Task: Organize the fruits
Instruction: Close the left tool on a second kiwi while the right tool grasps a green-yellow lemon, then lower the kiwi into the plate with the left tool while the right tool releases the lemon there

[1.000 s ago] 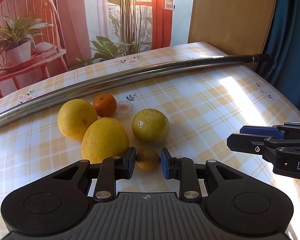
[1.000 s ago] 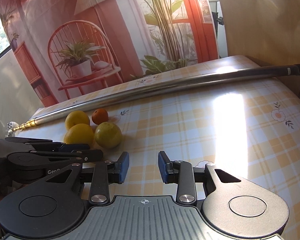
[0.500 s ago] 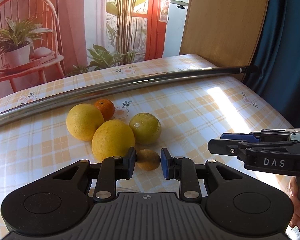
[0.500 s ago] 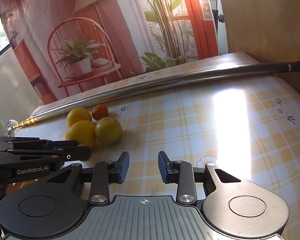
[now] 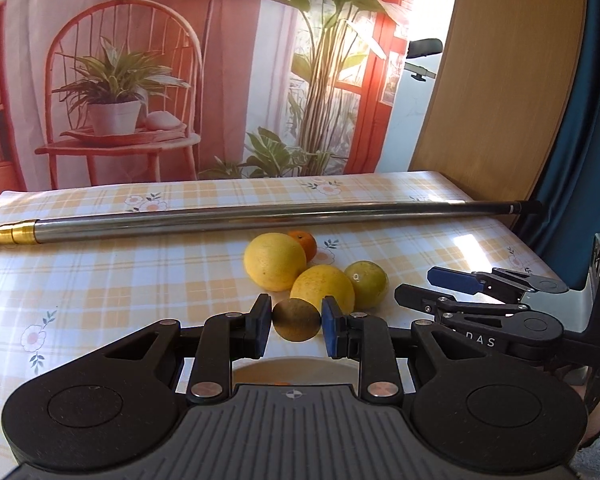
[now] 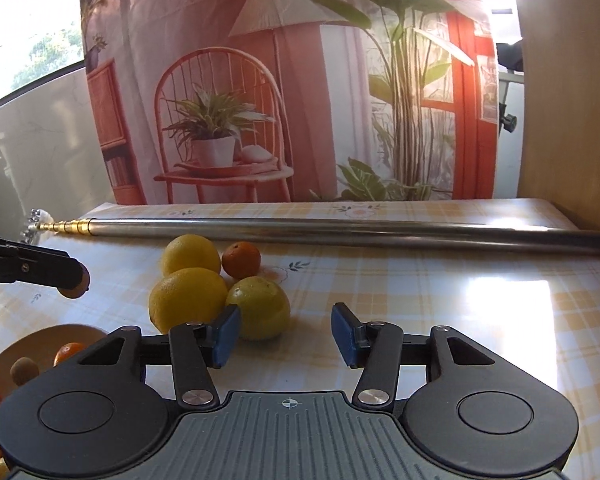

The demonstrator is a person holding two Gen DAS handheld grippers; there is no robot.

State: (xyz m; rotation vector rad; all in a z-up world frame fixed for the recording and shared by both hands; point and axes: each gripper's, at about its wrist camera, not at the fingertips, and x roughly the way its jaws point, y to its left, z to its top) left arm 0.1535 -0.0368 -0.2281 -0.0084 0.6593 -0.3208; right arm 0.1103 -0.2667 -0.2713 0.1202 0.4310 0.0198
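Observation:
My left gripper (image 5: 296,320) is shut on a small brown kiwi (image 5: 296,319) and holds it in the air above the rim of a cream plate (image 5: 260,368). Behind it on the checked tablecloth sit two yellow citrus fruits (image 5: 275,261) (image 5: 323,290), a small orange (image 5: 305,245) and a greenish-yellow fruit (image 5: 366,284). My right gripper (image 6: 286,336) stands open close in front of the greenish-yellow fruit (image 6: 260,308), with nothing between its fingers. In the right wrist view the plate (image 6: 40,336) at lower left holds a kiwi (image 6: 24,370) and oranges (image 6: 70,352).
A long metal telescopic pole (image 5: 260,216) lies across the table behind the fruit. A printed backdrop hangs past the far edge, a wooden panel (image 5: 500,80) stands at the right. A bright sun patch (image 6: 504,304) covers the right side of the cloth.
My left gripper has carried the kiwi up and back from the fruit pile to above the plate. My right gripper has moved left, close to the greenish-yellow fruit.

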